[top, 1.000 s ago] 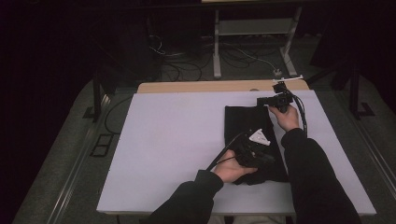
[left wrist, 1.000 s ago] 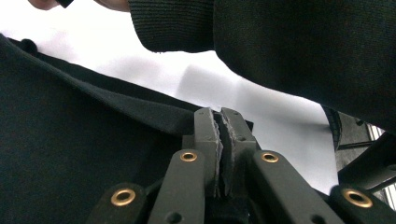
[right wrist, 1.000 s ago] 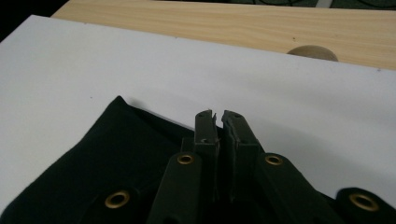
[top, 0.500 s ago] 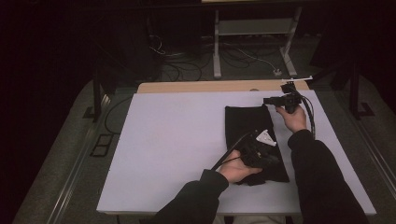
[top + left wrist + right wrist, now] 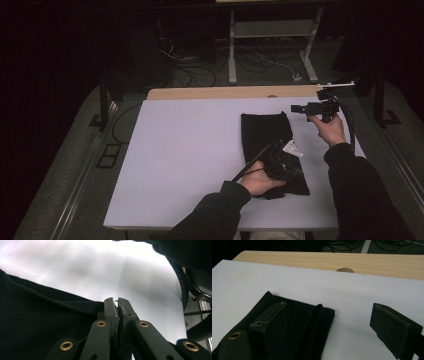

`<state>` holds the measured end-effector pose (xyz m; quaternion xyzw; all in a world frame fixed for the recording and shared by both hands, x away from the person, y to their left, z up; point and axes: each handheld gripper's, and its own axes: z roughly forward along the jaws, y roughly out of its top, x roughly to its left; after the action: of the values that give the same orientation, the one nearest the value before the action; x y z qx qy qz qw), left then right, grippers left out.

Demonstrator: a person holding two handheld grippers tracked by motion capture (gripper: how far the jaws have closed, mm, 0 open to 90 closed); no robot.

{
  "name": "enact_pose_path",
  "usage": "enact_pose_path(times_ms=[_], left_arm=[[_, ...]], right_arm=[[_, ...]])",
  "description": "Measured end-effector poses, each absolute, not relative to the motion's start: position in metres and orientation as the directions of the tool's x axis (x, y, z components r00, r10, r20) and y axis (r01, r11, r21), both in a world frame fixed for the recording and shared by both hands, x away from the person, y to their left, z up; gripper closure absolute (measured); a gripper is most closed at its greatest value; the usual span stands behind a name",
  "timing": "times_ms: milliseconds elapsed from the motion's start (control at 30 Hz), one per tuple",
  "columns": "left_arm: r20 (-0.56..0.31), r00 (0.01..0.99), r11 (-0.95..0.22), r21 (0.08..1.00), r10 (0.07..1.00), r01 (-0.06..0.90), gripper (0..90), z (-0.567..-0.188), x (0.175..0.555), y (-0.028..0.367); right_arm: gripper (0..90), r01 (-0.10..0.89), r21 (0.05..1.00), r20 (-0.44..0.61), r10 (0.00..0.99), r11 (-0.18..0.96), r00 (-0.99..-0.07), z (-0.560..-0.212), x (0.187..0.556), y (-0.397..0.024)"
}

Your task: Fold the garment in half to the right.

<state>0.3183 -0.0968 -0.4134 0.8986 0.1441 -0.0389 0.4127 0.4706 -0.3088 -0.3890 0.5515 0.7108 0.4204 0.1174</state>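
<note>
A black folded cloth point(image 5: 264, 134) lies lengthwise on the right half of the white table point(image 5: 185, 150), with a white tag point(image 5: 291, 148) on it. My left gripper point(image 5: 281, 161) rests on the cloth's near part with its jaws shut. In the left gripper view the left gripper point(image 5: 117, 305) has its tips pressed together at the cloth's point(image 5: 37, 322) edge, and whether fabric is pinched I cannot tell. My right gripper point(image 5: 296, 108) hovers just right of the cloth's far end. The right gripper point(image 5: 329, 305) has just been opening its jaws, nothing lies between them, and the cloth's far corner point(image 5: 312, 315) lies below.
A light wooden strip point(image 5: 225, 92) with a round hole point(image 5: 345, 270) runs along the table's far edge. Beyond it, cables and a metal stand point(image 5: 232, 50) are on the dark floor. The person's sleeves come in over the near right edge.
My right gripper has opened, let go of the cloth's far end, and drawn up and to the right. The left gripper has stayed on the cloth.
</note>
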Motion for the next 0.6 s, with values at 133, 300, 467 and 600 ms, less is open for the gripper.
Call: enact_pose_path(times_ms=[133, 300, 467, 600], left_arm=[[-0.174, 0.962, -0.648, 0.713, 0.209, 0.269, 85.4, -0.413, 0.316, -0.105], [-0.174, 0.963, -0.662, 0.7, 0.207, 0.269, 85.3, -0.415, 0.315, -0.113], [-0.169, 0.964, -0.691, 0.672, 0.207, 0.267, 85.2, -0.422, 0.317, -0.119], [-0.178, 0.963, -0.716, 0.644, 0.204, 0.271, 84.7, -0.424, 0.318, -0.122]], right_arm=[[0.0, 0.679, 0.733, 0.289, 0.881, 0.048, -0.374, -0.388, 0.461, -0.311], [0.0, 0.67, 0.74, 0.263, 0.889, 0.064, -0.376, -0.389, 0.448, -0.314], [0.0, 0.663, 0.746, 0.269, 0.886, 0.056, -0.378, -0.391, 0.438, -0.321], [0.0, 0.654, 0.755, 0.277, 0.884, 0.043, -0.377, -0.391, 0.431, -0.326]])
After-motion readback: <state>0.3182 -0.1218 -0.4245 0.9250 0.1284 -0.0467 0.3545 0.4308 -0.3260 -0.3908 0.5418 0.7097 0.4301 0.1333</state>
